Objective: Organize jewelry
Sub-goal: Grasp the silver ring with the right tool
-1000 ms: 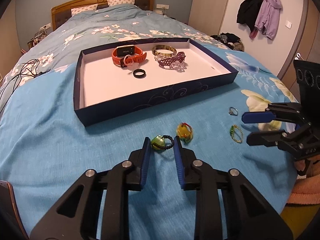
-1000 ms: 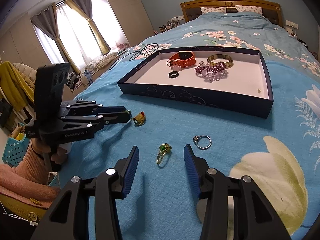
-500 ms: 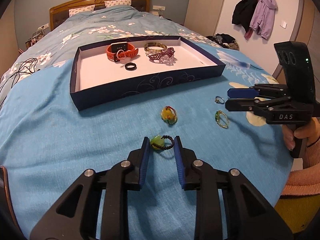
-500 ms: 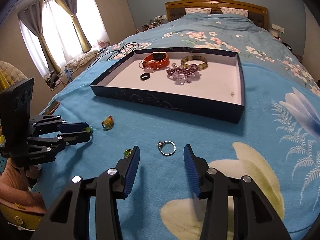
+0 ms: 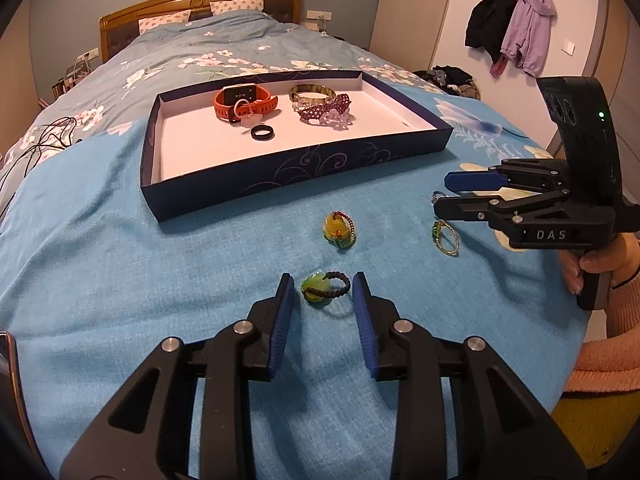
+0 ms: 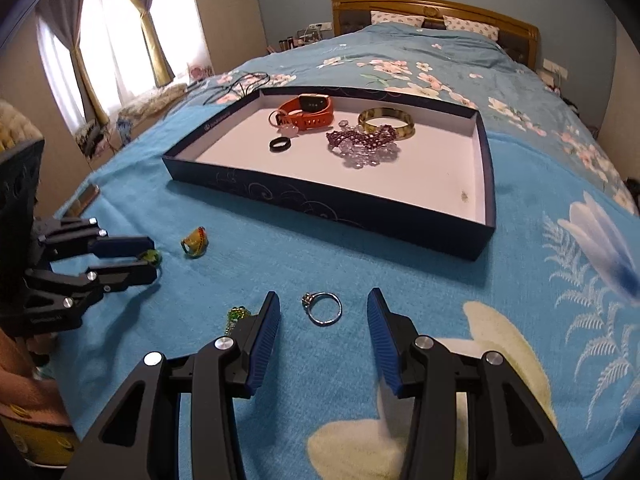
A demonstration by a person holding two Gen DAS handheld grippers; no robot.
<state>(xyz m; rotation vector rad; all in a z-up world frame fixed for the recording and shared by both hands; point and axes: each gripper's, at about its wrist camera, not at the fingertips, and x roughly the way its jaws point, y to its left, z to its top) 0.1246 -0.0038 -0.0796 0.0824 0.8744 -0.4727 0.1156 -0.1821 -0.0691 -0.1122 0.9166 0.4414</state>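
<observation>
A bright blue fleece blanket point(image 5: 120, 280) printed with pale flowers covers the foot of a bed with a carved wooden headboard point(image 5: 200, 4) in a blue-walled bedroom; curtained windows point(image 6: 112, 40) light one side, and coats point(image 5: 516, 36) hang from wall hooks on the other. On the blanket sits a shallow navy box lid point(image 5: 304, 168) holding an orange smartwatch point(image 5: 244, 100), a black ring point(image 5: 262, 133), a gold bangle point(image 5: 312, 92) and a purple beaded bracelet point(image 5: 326, 110). Loose on the blanket in front of it, the left gripper point(image 5: 322, 292) stands narrowly parted around a green stone ring with a dark beaded band point(image 5: 324, 288), its jaws having just been opening, pads clear of it. The right gripper point(image 6: 323, 312) stands wider around a silver ring point(image 6: 324, 308), not touching it. A yellow stone ring point(image 5: 338, 230) and a green beaded ring point(image 5: 445, 236) lie nearby.
</observation>
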